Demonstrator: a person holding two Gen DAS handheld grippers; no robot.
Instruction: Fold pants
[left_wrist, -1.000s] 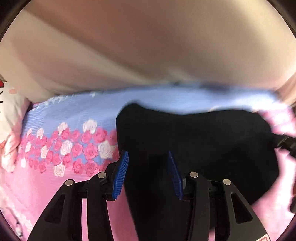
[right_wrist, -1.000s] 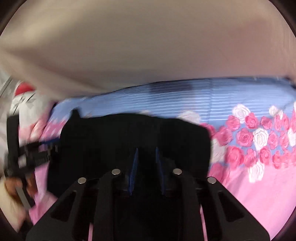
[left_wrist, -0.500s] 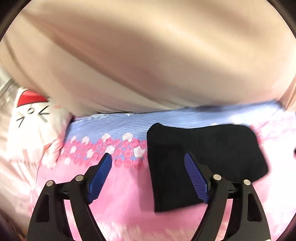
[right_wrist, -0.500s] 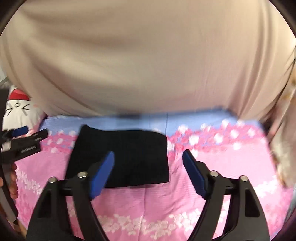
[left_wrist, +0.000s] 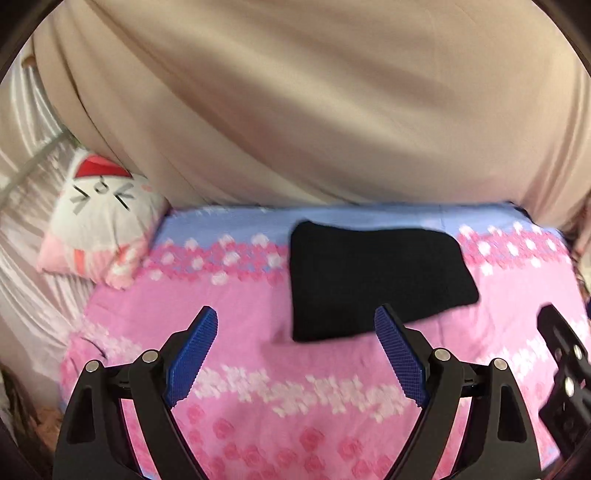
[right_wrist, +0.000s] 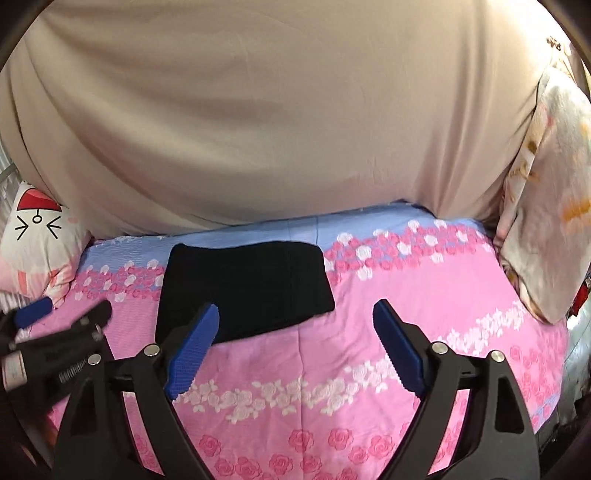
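Folded black pants (right_wrist: 245, 290) lie flat near the bed's far edge on the pink rose-print bedsheet (right_wrist: 369, 332). Right gripper (right_wrist: 295, 349), jaws wide apart, hovers empty above the sheet; left gripper (right_wrist: 55, 325) at left.

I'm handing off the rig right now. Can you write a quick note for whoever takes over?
Left tool: open, holding nothing, above the sheet.
Right tool: open, holding nothing.
Black pants: lying as a compact folded rectangle on the pink floral bedsheet, toward the far edge, near the beige curtain. Neither tool touches them.
Done: the fold looks finished.
Left: probably nothing, at most neatening the edges.
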